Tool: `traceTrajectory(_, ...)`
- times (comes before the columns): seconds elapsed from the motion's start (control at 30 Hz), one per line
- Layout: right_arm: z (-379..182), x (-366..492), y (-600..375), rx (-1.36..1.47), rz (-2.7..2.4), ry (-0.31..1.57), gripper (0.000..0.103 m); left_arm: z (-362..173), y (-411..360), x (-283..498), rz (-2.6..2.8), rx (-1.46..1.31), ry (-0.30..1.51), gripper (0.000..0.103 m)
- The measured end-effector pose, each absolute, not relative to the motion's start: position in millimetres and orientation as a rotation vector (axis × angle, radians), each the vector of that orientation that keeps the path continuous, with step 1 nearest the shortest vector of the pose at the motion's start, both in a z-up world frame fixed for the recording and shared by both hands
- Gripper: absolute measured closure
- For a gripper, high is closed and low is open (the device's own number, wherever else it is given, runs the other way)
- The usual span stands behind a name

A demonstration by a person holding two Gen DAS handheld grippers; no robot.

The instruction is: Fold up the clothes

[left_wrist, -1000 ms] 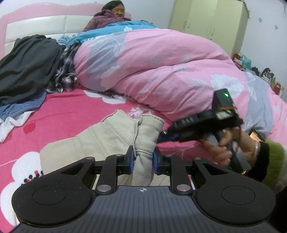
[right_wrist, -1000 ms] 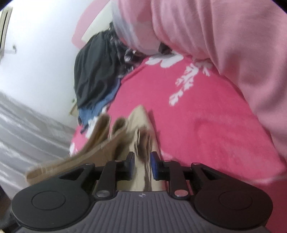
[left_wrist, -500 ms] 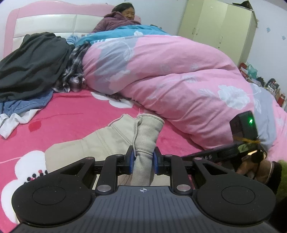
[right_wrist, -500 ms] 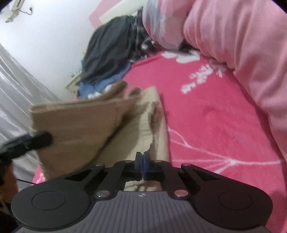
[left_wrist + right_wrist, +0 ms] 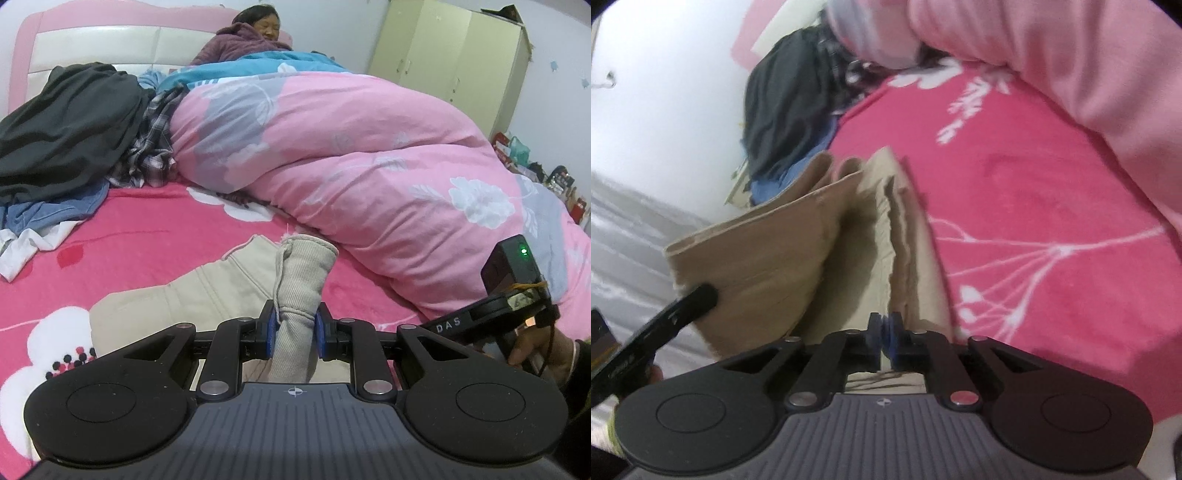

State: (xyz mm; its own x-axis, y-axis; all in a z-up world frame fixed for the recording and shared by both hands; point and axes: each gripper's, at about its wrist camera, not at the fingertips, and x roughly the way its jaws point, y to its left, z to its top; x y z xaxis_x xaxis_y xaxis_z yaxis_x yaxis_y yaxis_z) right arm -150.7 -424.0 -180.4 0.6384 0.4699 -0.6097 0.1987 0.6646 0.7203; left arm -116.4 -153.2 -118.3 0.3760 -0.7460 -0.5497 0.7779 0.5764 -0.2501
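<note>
Beige trousers lie on a pink bed; left gripper pinches a bunched trouser leg, right gripper, just eased slightly apart, nips their edge.

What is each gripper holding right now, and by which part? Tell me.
Left gripper: jaws clamp a bunched edge of the beige corduroy trousers. Right gripper: cannot be told.
</note>
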Motion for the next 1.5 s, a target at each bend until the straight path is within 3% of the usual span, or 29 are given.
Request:
traceTrajectory(0.07, -183, -149, -429, 0.878, 0.175, 0.887, 0.075, -118, -153, -116, -0.974, 0.052, 0.676, 0.084)
traceTrajectory(0.17, -186, -139, -431, 0.878, 0.184, 0.889, 0.067, -119, -154, -116, -0.976, 0.053, 0.681, 0.084)
traceTrajectory(0.9, -206, -88, -427, 0.892, 0.231, 0.912, 0.064, -117, -156, -119, -0.979, 0.059, 0.683, 0.083)
traceTrajectory(1.03, -205, -85, -430, 0.91, 0.288, 0.872, 0.084, -116, -155, -119, -0.978, 0.057, 0.682, 0.083)
traceTrajectory(1.1, -210, -82, -431, 0.929, 0.271, 0.872, 0.085, -117, -156, -118, -0.979, 0.057, 0.678, 0.083)
traceTrajectory(1.17, -215, -79, -433, 0.949, 0.254, 0.871, 0.094, -116, -155, -120, -0.98, 0.058, 0.666, 0.084)
traceTrajectory(1.5, -174, -46, -432, 0.922, 0.357, 0.729, 0.095, -100, -157, -140, -1.06, 0.142, 0.555, 0.084)
